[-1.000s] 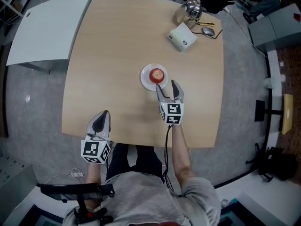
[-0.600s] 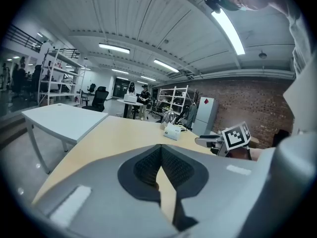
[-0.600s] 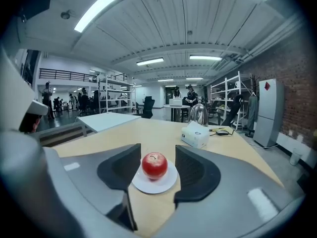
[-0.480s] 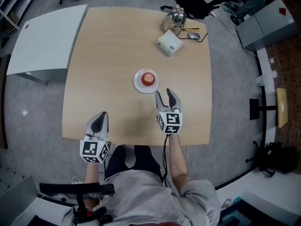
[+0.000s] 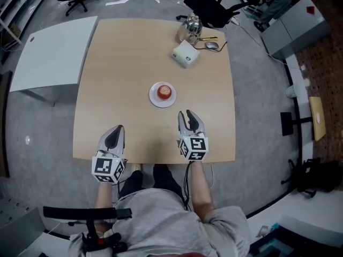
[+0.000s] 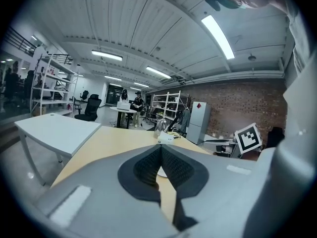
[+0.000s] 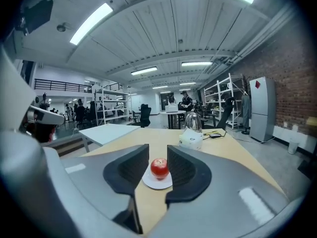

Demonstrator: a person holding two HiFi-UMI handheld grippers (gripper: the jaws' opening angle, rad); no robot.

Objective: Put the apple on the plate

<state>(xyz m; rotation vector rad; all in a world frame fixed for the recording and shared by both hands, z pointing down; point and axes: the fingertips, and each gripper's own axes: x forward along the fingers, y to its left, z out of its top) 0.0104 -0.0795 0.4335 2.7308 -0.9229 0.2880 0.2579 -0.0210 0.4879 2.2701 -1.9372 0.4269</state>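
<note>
A red apple (image 5: 164,91) sits upright on a small white plate (image 5: 155,99) in the middle of the wooden table (image 5: 118,79). My right gripper (image 5: 189,119) hovers near the table's front edge, well short of the plate; its jaws are closing with nothing between them. Through them in the right gripper view I see the apple (image 7: 159,167) on the plate (image 7: 157,182) farther off. My left gripper (image 5: 114,134) rests at the front left edge, shut and empty. In the left gripper view its pads (image 6: 161,165) meet.
At the far side of the table stand a white box (image 5: 185,54), a metal kettle (image 5: 188,30), glasses and a computer mouse (image 5: 212,45). A white desk (image 5: 51,50) adjoins on the left. Office chairs stand beyond the table.
My right gripper has drawn back from the plate toward the front edge and its jaws have narrowed. The apple stays on the plate. The left gripper has not moved.
</note>
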